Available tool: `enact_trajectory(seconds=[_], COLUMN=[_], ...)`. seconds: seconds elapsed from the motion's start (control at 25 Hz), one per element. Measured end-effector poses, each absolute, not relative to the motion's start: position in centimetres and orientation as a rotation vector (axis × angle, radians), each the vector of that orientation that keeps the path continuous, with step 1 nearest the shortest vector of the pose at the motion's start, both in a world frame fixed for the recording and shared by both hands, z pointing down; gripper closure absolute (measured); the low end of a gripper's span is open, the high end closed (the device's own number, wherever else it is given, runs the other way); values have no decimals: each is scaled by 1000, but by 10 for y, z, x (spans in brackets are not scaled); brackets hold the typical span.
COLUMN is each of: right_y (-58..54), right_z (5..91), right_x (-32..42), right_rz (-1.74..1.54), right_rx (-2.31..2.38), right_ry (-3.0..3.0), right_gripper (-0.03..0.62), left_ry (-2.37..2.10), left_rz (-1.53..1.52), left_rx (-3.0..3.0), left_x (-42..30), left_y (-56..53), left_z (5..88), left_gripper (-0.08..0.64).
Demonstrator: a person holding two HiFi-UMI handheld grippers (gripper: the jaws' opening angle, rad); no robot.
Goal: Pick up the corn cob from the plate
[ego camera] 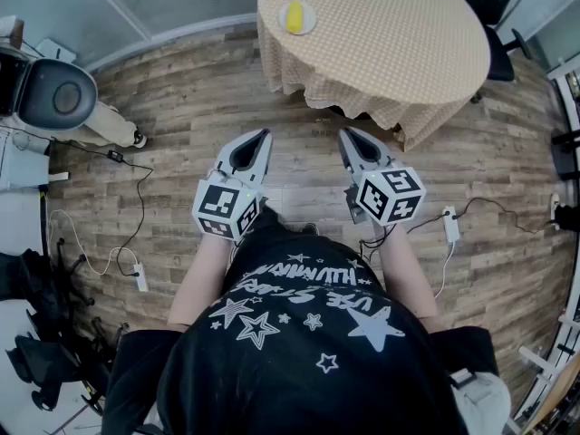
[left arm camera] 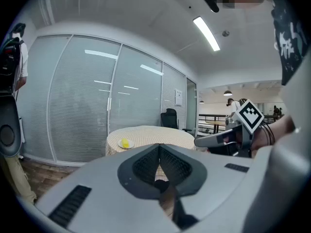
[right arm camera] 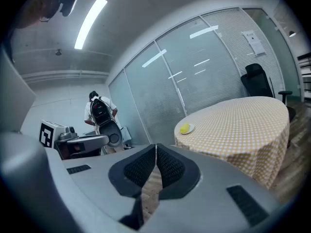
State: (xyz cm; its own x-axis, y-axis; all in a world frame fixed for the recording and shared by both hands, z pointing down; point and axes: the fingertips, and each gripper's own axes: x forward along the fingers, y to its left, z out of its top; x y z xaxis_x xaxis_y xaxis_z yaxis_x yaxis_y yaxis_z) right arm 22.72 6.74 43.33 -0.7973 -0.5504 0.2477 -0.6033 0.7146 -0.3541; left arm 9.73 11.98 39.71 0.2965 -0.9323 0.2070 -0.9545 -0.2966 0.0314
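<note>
The corn cob (ego camera: 294, 16) lies on its plate (ego camera: 312, 20) by the left edge of the table (ego camera: 390, 43), well apart from us. Our left tool (ego camera: 263, 138) and right tool (ego camera: 346, 138) hang closed and empty. We should step closer, then open one tool wide before reaching.

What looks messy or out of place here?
Nothing looks spilled or broken. The corn cob lies on its plate, but the plate sits close to the edge of the table instead of in the middle. Loose cables also trail across the wooden floor.
</note>
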Motion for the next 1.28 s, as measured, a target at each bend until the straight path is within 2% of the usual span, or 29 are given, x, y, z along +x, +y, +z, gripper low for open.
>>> enact_trajectory(seconds=[0.8,1.28], right_y=[80,33], right_z=[447,449], right_x=[232,198], right_rz=[707,759], right_rx=[957,1086], right_ry=[-2804,-2785], right_gripper=[557,557], left_ry=[-1756,-1723], left_rz=[284,259], left_rx=[2410,2461], left_x=[102,45], left_y=[131,75], left_z=[404,403], left_gripper=[552,552])
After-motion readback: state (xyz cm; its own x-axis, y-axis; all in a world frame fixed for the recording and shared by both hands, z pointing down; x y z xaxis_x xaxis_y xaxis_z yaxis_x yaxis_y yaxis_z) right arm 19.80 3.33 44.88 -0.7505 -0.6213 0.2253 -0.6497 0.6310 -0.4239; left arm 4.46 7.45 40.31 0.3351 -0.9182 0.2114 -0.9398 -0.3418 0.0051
